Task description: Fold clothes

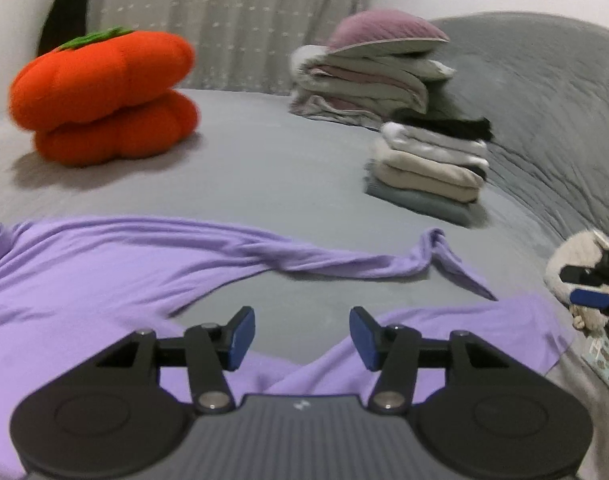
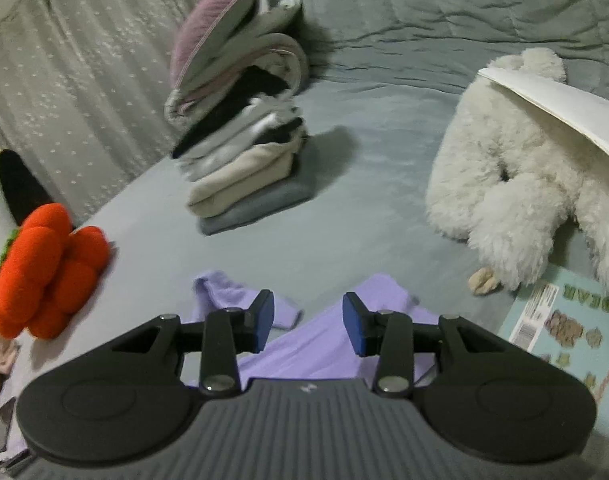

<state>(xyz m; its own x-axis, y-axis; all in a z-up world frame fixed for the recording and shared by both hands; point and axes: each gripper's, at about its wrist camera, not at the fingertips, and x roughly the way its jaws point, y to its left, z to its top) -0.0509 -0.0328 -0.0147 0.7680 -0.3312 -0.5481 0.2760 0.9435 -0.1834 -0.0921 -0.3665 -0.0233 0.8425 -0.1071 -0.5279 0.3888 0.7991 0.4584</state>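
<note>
Left wrist view shows the purple shirt (image 1: 84, 280) spread on the bed (image 1: 264, 160) well short of the folded stack (image 1: 428, 172), both the left hand-held gripper (image 1: 302, 338) and right hand-held gripper (image 2: 307, 322) parted and empty above it, so a re-grab may, seemingly, bunch the twisted sleeve (image 1: 384, 262).

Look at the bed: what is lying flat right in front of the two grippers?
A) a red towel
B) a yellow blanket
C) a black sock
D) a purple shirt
D, because a purple shirt is spread on the grey bed just ahead of the left gripper and the right gripper, and neither is holding it.
</note>
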